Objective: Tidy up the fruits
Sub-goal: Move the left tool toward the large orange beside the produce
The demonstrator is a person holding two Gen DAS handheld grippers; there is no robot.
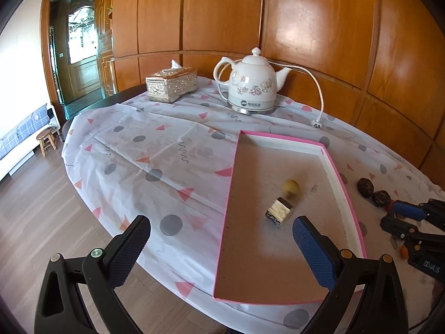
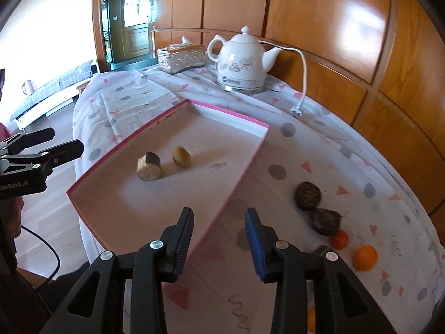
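Right wrist view: the right tool [image 2: 219, 239] hangs above the near right edge of the pink-rimmed tray [image 2: 228, 112], its black and blue fingers parted a little with nothing between them. Inside the tray lie two pieces close together but not touching: a small yellowish round fruit [image 2: 181, 156] and, just left of it, a short brown-and-tan cylindrical piece [image 2: 148, 166] whose kind I cannot tell. On the patterned tablecloth [image 2: 306, 144] to the right of the tray, two dark wrinkled fruits [image 2: 308, 195] sit touching one another. Nearer the tabletop's edge are a small red fruit [image 2: 340, 239] and an orange fruit [image 2: 365, 257], just beside each other. Another orange shape peeks out under the tool's frame at the bottom, too hidden to name.

The left tool [image 1: 222, 239] is released, its fingers spread wide and empty. One finger is over the tablecloth to the left of the tray and the other is over the tray floor. Seen from the right wrist, it hangs beyond the tray's left edge.

At the back of the tabletop stand a white ceramic electric kettle [image 2: 241, 61] with its cord [image 2: 304, 66] trailing to an unplugged plug, and a silver tissue box [image 2: 182, 57] to its left. Wooden wall panels [image 1: 306, 22] rise behind them.
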